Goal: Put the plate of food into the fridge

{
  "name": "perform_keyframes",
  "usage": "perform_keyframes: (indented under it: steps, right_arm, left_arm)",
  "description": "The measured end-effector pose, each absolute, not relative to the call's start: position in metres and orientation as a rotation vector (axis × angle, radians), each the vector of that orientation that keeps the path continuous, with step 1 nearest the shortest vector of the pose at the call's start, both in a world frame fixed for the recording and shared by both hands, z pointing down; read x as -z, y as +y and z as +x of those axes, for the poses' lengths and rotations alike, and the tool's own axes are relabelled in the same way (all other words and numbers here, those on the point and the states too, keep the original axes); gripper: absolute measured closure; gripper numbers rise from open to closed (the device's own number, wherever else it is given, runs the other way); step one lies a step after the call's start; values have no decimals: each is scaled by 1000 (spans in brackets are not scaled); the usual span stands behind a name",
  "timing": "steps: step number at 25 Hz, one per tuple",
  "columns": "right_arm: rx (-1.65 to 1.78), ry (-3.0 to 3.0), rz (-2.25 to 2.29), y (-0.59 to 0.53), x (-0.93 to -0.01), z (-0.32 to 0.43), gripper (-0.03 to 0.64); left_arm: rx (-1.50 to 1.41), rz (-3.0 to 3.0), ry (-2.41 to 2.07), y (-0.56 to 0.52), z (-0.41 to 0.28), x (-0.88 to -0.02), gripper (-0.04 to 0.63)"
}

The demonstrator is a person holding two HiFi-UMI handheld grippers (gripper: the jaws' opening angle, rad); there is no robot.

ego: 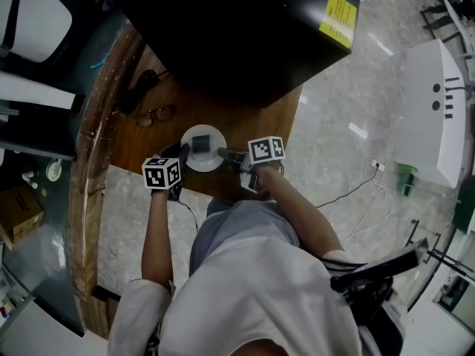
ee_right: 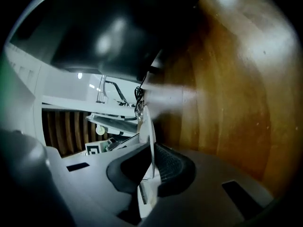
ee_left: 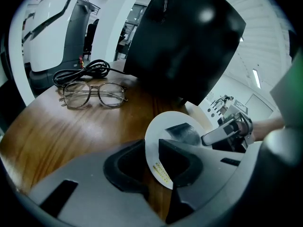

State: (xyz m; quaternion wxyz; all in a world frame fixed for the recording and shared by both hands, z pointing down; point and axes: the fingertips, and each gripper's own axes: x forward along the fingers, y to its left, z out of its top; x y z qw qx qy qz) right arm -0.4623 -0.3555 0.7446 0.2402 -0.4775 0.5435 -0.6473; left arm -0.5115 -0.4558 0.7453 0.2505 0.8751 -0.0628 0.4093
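Note:
A white plate with a dark piece of food lies on the wooden table, just in front of the black fridge. My left gripper is on the plate's left rim and my right gripper on its right rim. In the left gripper view the plate runs between the jaws of the left gripper, and both pads touch its rim. The right gripper view shows the plate edge-on, with the right gripper shut on it.
A pair of glasses and a coiled black cable lie on the table to the left of the plate. The fridge's dark body rises close behind the plate. The table's near edge runs just below the grippers.

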Motion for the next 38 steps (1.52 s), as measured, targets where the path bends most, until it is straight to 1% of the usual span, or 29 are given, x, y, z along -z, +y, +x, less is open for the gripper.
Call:
perform_keyframes:
  steps: [7, 12, 15, 20, 25, 27, 31, 38]
  right_arm:
    - [1746, 1429, -1271, -356, -746, -464, 588]
    - [1742, 1368, -1177, -307, -746, -442, 588]
    - [1744, 1349, -1148, -308, -740, -447, 589]
    - [1725, 1357, -1143, -245, -725, -407, 590]
    - [1712, 1331, -1136, -210, -708, -387, 591]
    - [1704, 1331, -1148, -180, -700, -372, 591]
    - [1684, 1305, -1155, -77, -681, -323, 591]
    - [1645, 1261, -1160, 46, -661, -253, 591]
  left_arm:
    - [-1106, 2381, -170, -457, -511, -748, 489]
    - [-1091, 2419, -177, -410, -487, -741, 489]
    - [-1099, 2437, -153, -412, -490, -730, 489]
    - [-1069, 2458, -120, -349, -450, -715, 489]
    - [-1031, 2491, -81, -315, -426, -695, 491]
    - [-1035, 2513, -71, -286, -409, -688, 491]
    - [-1031, 2534, -37, -183, -359, -671, 489]
    - [-1032, 2578, 26, -61, -282, -648, 489]
